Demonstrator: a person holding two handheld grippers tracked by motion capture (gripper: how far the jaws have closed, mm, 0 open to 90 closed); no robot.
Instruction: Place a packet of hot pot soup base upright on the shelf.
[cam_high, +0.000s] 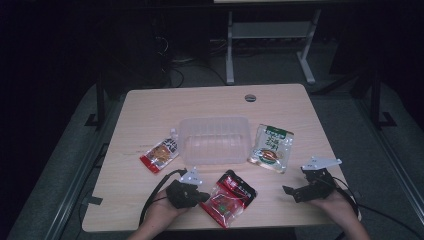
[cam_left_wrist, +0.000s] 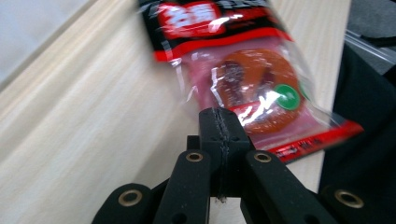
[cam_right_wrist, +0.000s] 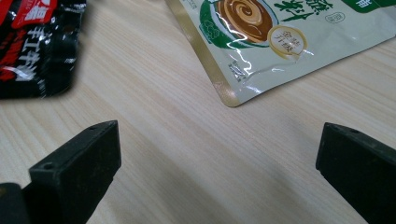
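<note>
A red and black snack packet (cam_high: 231, 198) sits at the table's near edge, slightly raised at its left side. My left gripper (cam_high: 202, 197) is shut on that packet's left edge. In the left gripper view the closed jaws (cam_left_wrist: 219, 116) pinch the clear seam of the packet (cam_left_wrist: 243, 79). My right gripper (cam_high: 296, 191) rests low over the table at the near right, jaws wide apart and empty. In the right gripper view it (cam_right_wrist: 219, 163) faces bare wood, with the packet (cam_right_wrist: 32, 42) far left and a green and white pouch (cam_right_wrist: 280, 42) ahead.
A clear plastic tub (cam_high: 214, 140) stands in the middle of the wooden table (cam_high: 150, 105). The green and white pouch (cam_high: 271, 148) lies right of it, an orange and red pouch (cam_high: 161, 153) left of it. A person's hands hold both grippers.
</note>
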